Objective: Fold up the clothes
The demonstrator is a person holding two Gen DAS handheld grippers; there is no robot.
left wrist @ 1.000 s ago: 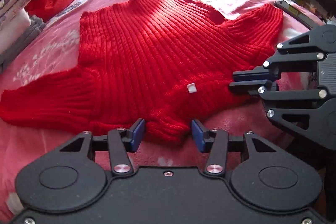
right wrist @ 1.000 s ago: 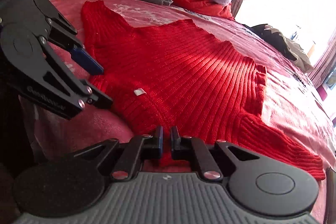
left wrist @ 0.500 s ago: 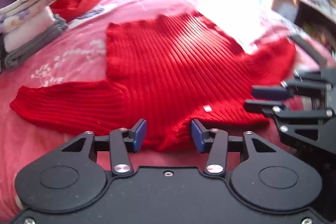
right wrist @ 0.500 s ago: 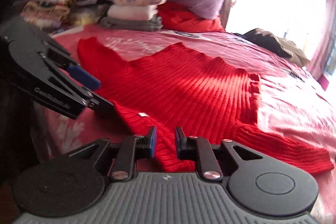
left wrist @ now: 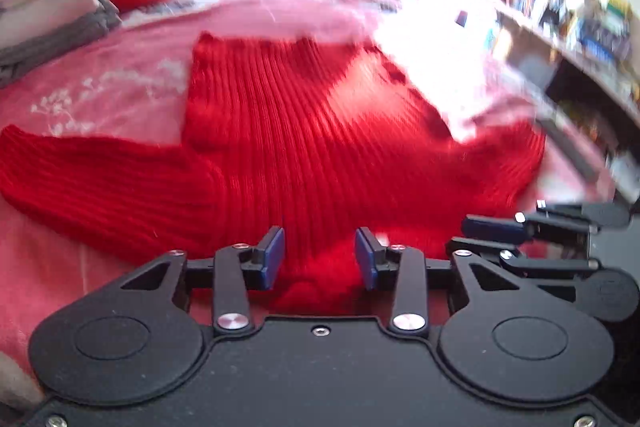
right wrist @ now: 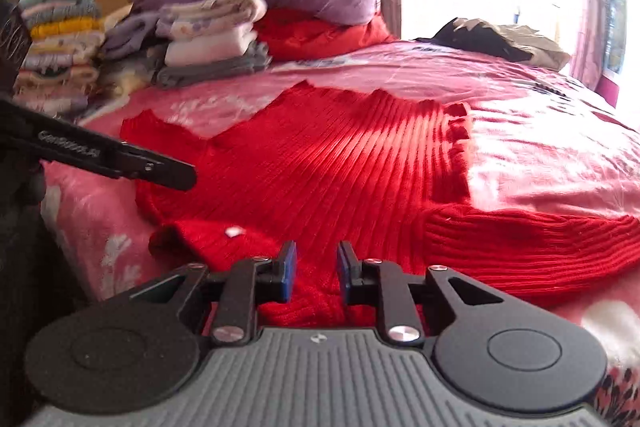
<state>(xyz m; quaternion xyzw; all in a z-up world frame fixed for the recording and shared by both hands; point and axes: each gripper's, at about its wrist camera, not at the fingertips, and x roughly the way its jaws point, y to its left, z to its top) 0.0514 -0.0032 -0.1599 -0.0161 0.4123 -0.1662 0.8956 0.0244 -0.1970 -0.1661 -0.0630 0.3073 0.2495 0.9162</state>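
both grippers sit at the sweater's near edge. left gripper has just been closing, right gripper just opening, knit between each pair of pads but neither pinching yet. sweater's flat on the bed. we'd grab both layers evenly before lifting

Red sweater on pink bedspread

Black left tongs, blue pads, silver screws, grey-ribbed right tongs
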